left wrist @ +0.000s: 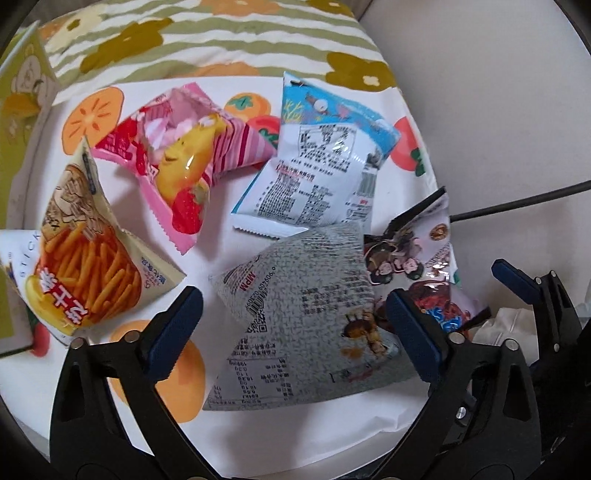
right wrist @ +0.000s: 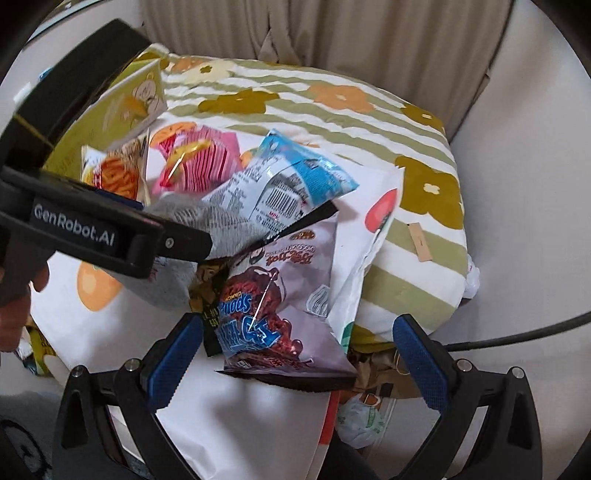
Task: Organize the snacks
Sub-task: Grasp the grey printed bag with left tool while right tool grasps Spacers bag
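1. Your left gripper (left wrist: pixel 295 325) is hovering with fingers spread wide, straddling the grey packet (left wrist: pixel 306 325) without pinching it; the packet is lying back-side up, printed with a barcode and a nutrition table.
2. Your right gripper (right wrist: pixel 295 354) is also standing wide open, framing the lavender chocolate-snack bag (right wrist: pixel 284 306), which is resting partly on the grey packet's edge.
3. Three more snacks are lying on the sheet: a fries-stick bag (left wrist: pixel 88 266) at the left, a pink strawberry bag (left wrist: pixel 177 155) beyond it, and a blue-and-white bag (left wrist: pixel 321 162) face down, touching the grey packet's top.
4. All five are sitting on a white paper sheet with persimmon prints (left wrist: pixel 221 229).
5. The sheet is lying over a green-striped flowered quilt (right wrist: pixel 332 110); a beige curtain (right wrist: pixel 332 33) is hanging behind, and a black cable (right wrist: pixel 517 332) is running along the right.
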`<state>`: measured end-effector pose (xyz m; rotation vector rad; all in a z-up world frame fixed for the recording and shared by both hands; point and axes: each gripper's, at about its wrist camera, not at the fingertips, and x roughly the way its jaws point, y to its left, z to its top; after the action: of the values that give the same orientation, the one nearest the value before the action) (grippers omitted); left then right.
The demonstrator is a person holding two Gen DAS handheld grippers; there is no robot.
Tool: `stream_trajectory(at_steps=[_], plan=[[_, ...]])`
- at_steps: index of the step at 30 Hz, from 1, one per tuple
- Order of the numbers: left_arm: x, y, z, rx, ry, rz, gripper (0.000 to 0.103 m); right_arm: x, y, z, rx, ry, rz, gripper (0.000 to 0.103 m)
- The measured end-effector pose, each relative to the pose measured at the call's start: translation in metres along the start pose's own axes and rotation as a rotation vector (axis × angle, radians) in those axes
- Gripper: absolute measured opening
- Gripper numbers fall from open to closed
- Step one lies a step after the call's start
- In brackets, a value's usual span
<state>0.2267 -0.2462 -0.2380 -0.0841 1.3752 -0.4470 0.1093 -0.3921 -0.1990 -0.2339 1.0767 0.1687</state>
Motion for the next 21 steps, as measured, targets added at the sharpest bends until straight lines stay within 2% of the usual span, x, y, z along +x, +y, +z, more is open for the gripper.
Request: stream_trajectory(at_steps=[1, 3, 8, 12, 15, 21], plan=[[0.003, 0.001, 0.001, -0.002, 0.005, -0.001, 0.091, 0.003, 0.000, -0.001, -0.003, 0.002, 0.006, 0.102], [0.009, 0.003, 0.001, -0.010, 0.023, -0.008, 0.076, 0.008, -0.002, -0.001, -0.004, 0.005, 0.018, 0.102], [0.015, 0.004, -0.001, 0.008, 0.025, -0.011, 0.070, 0.018, 0.002, 0.000, -0.020, 0.014, 0.026, 0.102], [0.010, 0.004, -0.004, 0.021, 0.015, -0.018, 0.065, 0.025, 0.004, 0.002, -0.026, 0.024, 0.039, 0.097], [0.005, 0.004, -0.007, 0.034, 0.003, -0.009, 0.063, 0.031, 0.007, 0.003, -0.037, 0.036, 0.046, 0.092], [-0.003, 0.005, -0.010, 0.039, -0.011, -0.008, 0.060, 0.039, 0.013, 0.006, -0.056, 0.040, 0.044, 0.090]])
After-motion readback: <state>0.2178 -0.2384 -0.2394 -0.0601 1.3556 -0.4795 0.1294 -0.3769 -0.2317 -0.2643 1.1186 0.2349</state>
